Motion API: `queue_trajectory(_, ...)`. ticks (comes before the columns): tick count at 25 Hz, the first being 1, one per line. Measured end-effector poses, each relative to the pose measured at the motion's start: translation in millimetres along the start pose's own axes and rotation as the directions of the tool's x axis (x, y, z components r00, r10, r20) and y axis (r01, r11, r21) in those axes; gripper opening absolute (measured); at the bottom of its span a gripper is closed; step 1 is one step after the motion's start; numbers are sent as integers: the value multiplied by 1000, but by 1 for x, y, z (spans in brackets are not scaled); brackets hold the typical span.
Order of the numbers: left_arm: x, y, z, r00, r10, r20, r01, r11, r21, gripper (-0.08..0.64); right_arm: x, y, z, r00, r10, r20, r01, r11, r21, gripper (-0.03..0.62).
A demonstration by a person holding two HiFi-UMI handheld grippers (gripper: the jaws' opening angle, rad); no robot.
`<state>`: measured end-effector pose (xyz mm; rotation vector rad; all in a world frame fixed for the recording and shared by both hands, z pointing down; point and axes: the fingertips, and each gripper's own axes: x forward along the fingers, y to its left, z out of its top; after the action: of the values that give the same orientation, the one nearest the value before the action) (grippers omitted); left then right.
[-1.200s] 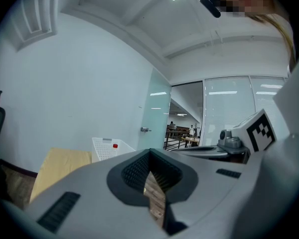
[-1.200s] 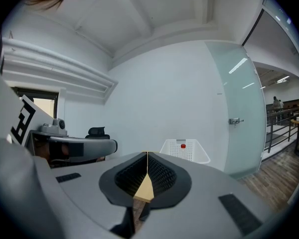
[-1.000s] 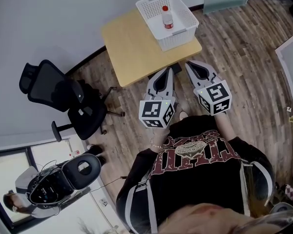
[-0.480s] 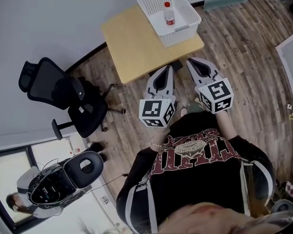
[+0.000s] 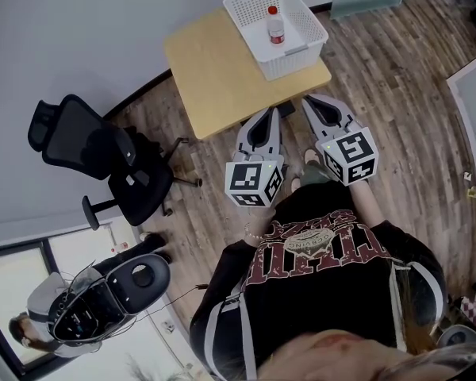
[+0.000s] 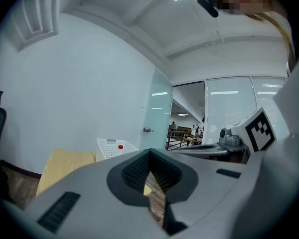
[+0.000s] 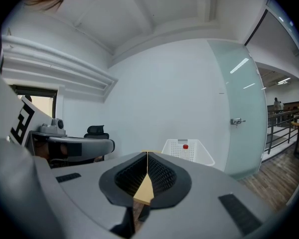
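In the head view I hold both grippers in front of my chest, above the wooden floor and just short of a small light-wood table (image 5: 214, 78). The left gripper (image 5: 266, 114) and the right gripper (image 5: 312, 101) are both shut with nothing between the jaws. A white perforated basket (image 5: 300, 48) stands on the table's far right corner, and a clear bottle with a red cap (image 5: 275, 28) is in it. The left gripper view shows the basket (image 6: 109, 147) and red cap (image 6: 120, 147) beyond its tips (image 6: 149, 152). The right gripper view shows the basket (image 7: 189, 152) past its tips (image 7: 147, 154).
A black office chair (image 5: 103, 161) stands left of the table on the wooden floor. A grey wall runs behind the table, with a frosted glass door (image 7: 241, 118) to the right. A device on a stand (image 5: 103, 292) sits at the lower left.
The table and basket have shifted slightly in view as I edge closer to them. Both grippers remain shut and level in front of me.
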<state>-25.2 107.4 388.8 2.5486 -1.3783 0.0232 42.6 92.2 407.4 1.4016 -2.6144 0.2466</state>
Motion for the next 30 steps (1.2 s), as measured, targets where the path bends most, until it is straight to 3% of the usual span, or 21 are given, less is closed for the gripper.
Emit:
queue_trajectory(12,41,11,8,1000,5,-8,-5,1000,-4,48,29,-30,7,1000,16,-10,-16,1000,16,18)
queue_trajectory(30,110,39,27,997,69,-18,-69,998,-5,48,90,-75,27,993,112,-28,-112,994,13,18)
